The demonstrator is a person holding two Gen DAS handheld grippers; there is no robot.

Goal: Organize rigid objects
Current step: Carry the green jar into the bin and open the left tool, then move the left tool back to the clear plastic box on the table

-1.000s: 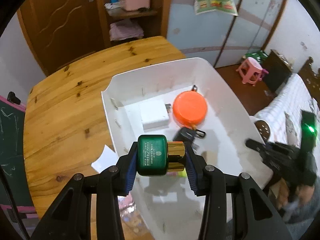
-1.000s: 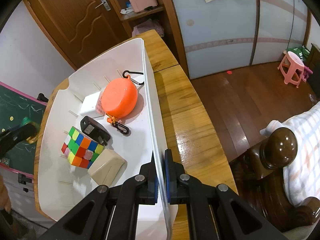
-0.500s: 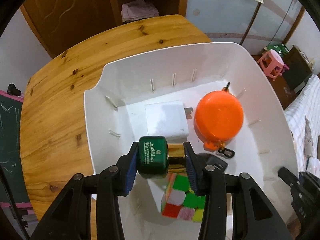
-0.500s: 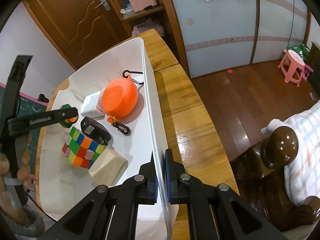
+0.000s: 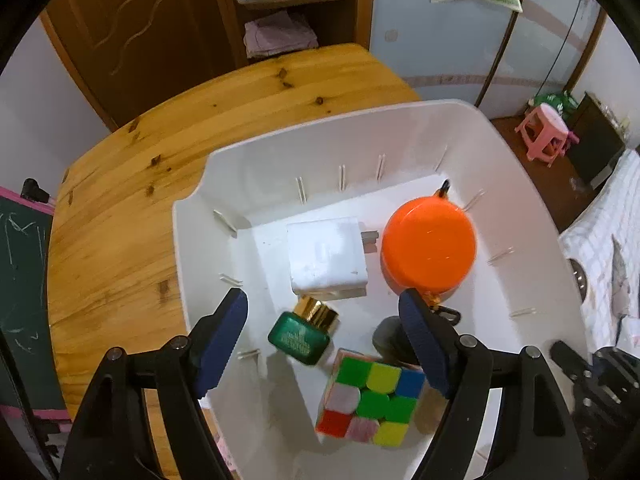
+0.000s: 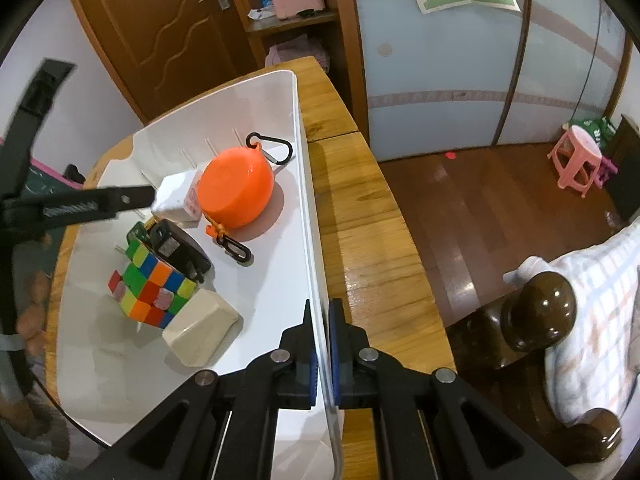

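A white plastic bin (image 5: 400, 128) sits on the wooden table (image 5: 120, 208). My left gripper (image 5: 324, 340) is open above it. A green bottle with a gold cap (image 5: 302, 332) lies in the bin just below the open jaws, barely visible in the right wrist view (image 6: 136, 234). Also in the bin: an orange round case (image 5: 428, 250), a white charger block (image 5: 326, 254), a colour cube (image 5: 372, 398), a black adapter (image 6: 176, 248) and a beige block (image 6: 200, 328). My right gripper (image 6: 323, 336) is shut on the bin's right rim (image 6: 310, 208).
The table's right edge (image 6: 384, 240) drops to a wooden floor. A bedpost (image 6: 540, 316) and bed are at the right. A pink stool (image 6: 576, 160) stands far off. A chalkboard (image 5: 20, 280) is left of the table.
My left gripper moved over the bin, opened, and released the green bottle, which now lies on the bin floor. The right gripper stayed clamped on the rim.
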